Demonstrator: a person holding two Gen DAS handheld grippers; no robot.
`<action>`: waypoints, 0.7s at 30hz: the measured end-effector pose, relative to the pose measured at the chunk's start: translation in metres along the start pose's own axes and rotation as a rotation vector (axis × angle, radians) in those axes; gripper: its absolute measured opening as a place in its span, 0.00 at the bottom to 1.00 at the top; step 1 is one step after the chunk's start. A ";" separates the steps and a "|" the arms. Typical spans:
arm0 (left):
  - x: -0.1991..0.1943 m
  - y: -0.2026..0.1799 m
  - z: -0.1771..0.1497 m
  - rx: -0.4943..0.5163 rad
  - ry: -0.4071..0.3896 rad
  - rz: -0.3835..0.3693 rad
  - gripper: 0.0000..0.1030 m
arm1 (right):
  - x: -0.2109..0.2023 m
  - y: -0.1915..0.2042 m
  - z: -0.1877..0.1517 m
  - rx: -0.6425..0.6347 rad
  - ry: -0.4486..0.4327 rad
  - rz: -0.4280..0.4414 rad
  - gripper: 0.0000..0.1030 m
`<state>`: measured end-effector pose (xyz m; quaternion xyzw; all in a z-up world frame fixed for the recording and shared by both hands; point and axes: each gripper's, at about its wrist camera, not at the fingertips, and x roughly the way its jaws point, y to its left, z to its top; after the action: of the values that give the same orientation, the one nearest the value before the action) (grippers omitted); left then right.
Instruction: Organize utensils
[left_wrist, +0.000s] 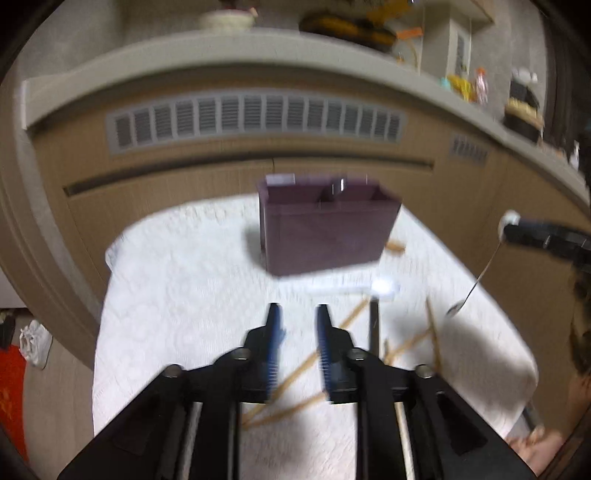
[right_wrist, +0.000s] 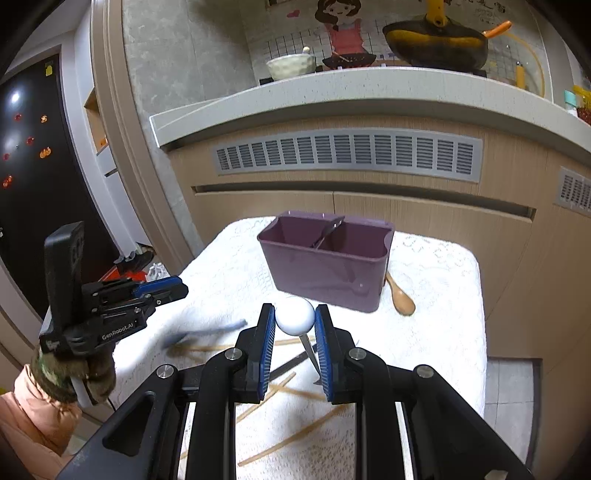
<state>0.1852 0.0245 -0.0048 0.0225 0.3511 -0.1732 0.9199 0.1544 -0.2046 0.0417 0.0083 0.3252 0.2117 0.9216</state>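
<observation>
The right gripper (right_wrist: 294, 320) pinches the round white knob of a metal spoon (right_wrist: 295, 320) between its blue pads, the thin steel shaft hanging down from the knob toward the white tablecloth (right_wrist: 436, 280); seen from the left wrist, the spoon's bowl dangles above the cloth's right side; the left gripper (left_wrist: 297, 314) has its fingers spread with nothing between them, hovering over the near part of the cloth. The purple organizer bin (right_wrist: 325, 258) stands toward the far middle of the table, a divider splitting it into a left and a right compartment; a wooden spoon (right_wrist: 399, 293) lies on the cloth just beside its right wall. Wooden chopsticks (right_wrist: 291, 439) lie scattered and crossed on the near half of the cloth, with a dark utensil (right_wrist: 291, 365) among them; a white spoon (left_wrist: 354, 287) lies blurred just near of the bin. Bare cloth spreads left of the bin as far as the table's left edge; the cabinet front (right_wrist: 443, 218) rises close behind the far edge.
</observation>
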 end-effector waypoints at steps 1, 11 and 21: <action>0.009 0.002 -0.003 0.016 0.034 0.001 0.31 | 0.002 0.000 -0.002 -0.001 0.007 0.002 0.20; 0.111 0.025 -0.003 0.171 0.361 0.025 0.31 | 0.024 0.012 -0.009 -0.030 0.064 0.039 0.20; 0.132 0.018 -0.005 0.166 0.399 0.008 0.22 | 0.046 -0.001 -0.011 0.018 0.104 0.056 0.20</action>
<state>0.2801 0.0024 -0.0963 0.1335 0.5108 -0.1899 0.8278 0.1805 -0.1886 0.0056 0.0145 0.3742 0.2346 0.8971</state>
